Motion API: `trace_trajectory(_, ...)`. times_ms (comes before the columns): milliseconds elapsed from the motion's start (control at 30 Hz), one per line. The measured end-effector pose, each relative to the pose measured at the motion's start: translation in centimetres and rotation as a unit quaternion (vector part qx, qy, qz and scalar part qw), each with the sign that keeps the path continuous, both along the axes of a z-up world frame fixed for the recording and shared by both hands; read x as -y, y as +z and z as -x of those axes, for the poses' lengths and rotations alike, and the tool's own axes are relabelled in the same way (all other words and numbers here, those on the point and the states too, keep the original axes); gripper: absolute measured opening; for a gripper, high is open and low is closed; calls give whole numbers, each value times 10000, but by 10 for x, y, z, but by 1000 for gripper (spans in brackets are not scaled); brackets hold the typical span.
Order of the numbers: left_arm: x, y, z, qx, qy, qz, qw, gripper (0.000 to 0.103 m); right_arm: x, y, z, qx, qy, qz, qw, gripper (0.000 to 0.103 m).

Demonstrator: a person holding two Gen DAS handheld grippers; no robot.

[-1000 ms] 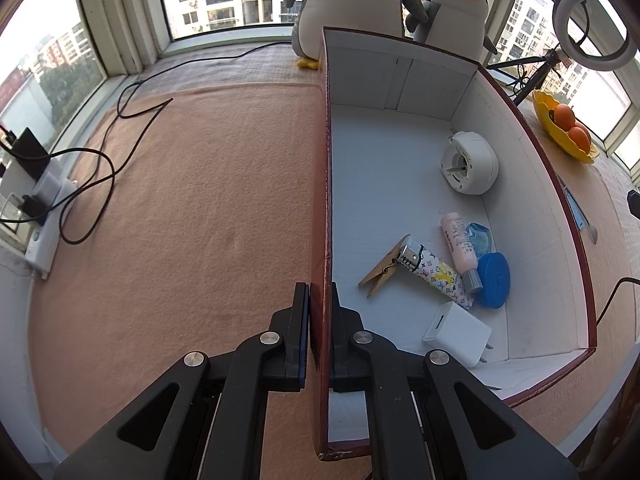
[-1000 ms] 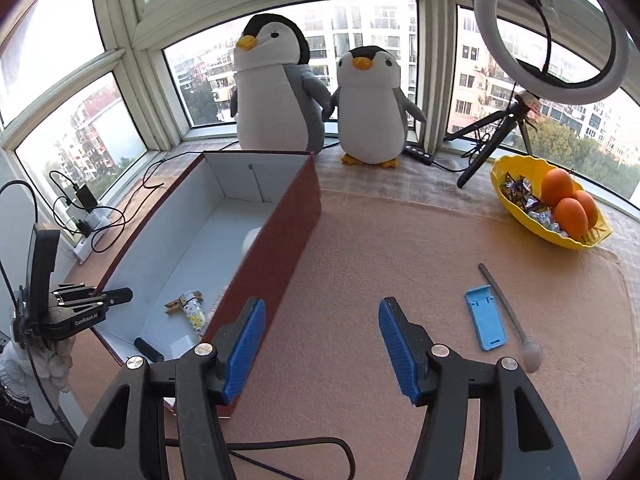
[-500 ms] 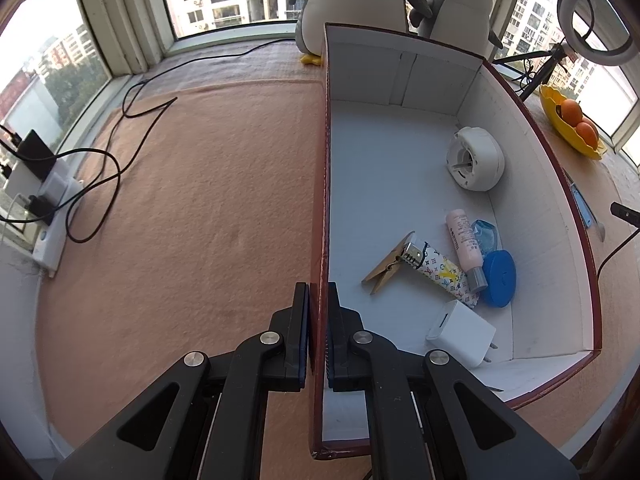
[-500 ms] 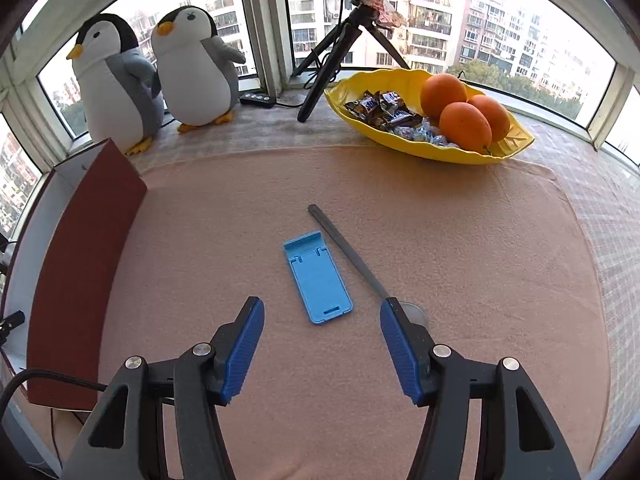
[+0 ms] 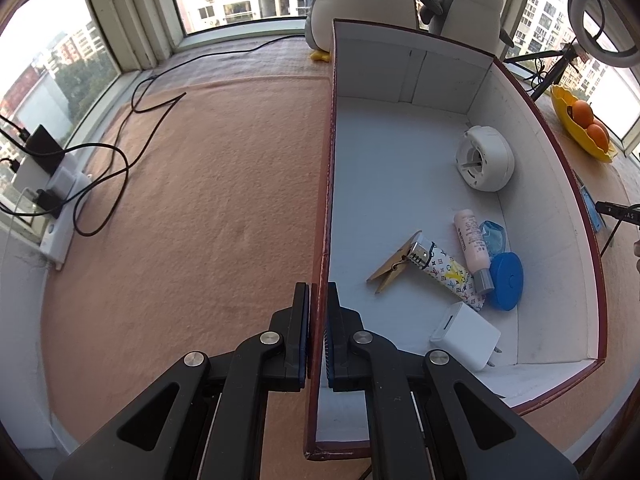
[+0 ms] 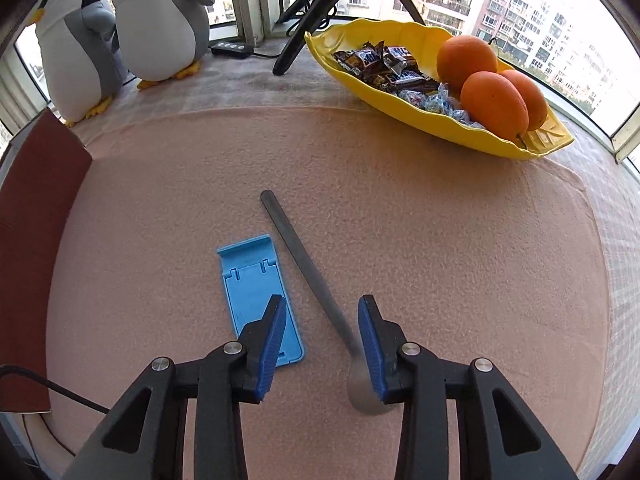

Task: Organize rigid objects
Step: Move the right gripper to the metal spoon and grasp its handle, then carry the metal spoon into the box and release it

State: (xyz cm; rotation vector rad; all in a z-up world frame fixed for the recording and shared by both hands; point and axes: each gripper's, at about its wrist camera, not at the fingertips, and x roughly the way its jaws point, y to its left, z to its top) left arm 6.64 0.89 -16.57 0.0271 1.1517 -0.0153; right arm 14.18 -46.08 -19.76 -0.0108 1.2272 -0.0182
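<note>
In the left wrist view, the left gripper (image 5: 318, 332) is clamped on the near side wall of the open box (image 5: 326, 184), one pad outside on the dark red face, the other inside against the white lining. On the box floor lie a round white device (image 5: 485, 164) near the far right wall, then a cluster toward the near end: a wooden clothespin (image 5: 394, 268), a patterned lighter (image 5: 446, 276), a pink tube (image 5: 473, 246), a clear blue item (image 5: 495, 237), a blue round case (image 5: 506, 286) and a white charger (image 5: 466, 336). The box stands on a peach cloth (image 5: 200, 220).

In the right wrist view, the right gripper (image 6: 322, 340) points down at the cloth, its jaws closing with the neck of a metal spoon (image 6: 304, 264) between them; the pads are not pressing on it. The spoon's bowl lies partly hidden under the right finger (image 6: 370, 344). A blue phone stand (image 6: 258, 294) lies flat just beside the spoon, its near end under the left finger. The box's red outer wall shows at the left edge, well apart from both. A yellow dish (image 6: 524, 146) holds oranges and candy at the far right.
</note>
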Motion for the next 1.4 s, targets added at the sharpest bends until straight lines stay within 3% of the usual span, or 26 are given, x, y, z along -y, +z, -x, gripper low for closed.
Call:
trace_trajectory(167, 0, 0, 1, -29, 64, -15, 10000, 6, 5, -5, -7, -110, 74, -1, 9999, 31)
trace_trajectory(233, 0, -1, 1, -38, 89, -15, 10000, 6, 9, -11, -10, -261, 67, 136, 9995, 25)
trace_trajectory(400, 0, -2, 2, -60, 132, -17, 9999, 6, 17, -14, -7, -239, 92, -50, 9997, 21)
trace_trajectory(633, -2, -1, 4, -85, 176, 51, 9998, 6, 13, -13, 1, -238, 127, 27, 9996, 7)
trace_trajectory(867, -2, -1, 3, -70, 172, 49, 9998, 6, 16, -6, 14, -87, -103, 55, 9999, 7)
trace_trajectory(1167, -1, 0, 4, -32, 155, 48, 9999, 6, 13, 29, 28, 413, -262, 88, 9988, 7)
trace_trajectory(1400, -1, 0, 5, 3, 121, 71, 9999, 6, -23, 75, 31, 1009, -49, 145, 9948, 7)
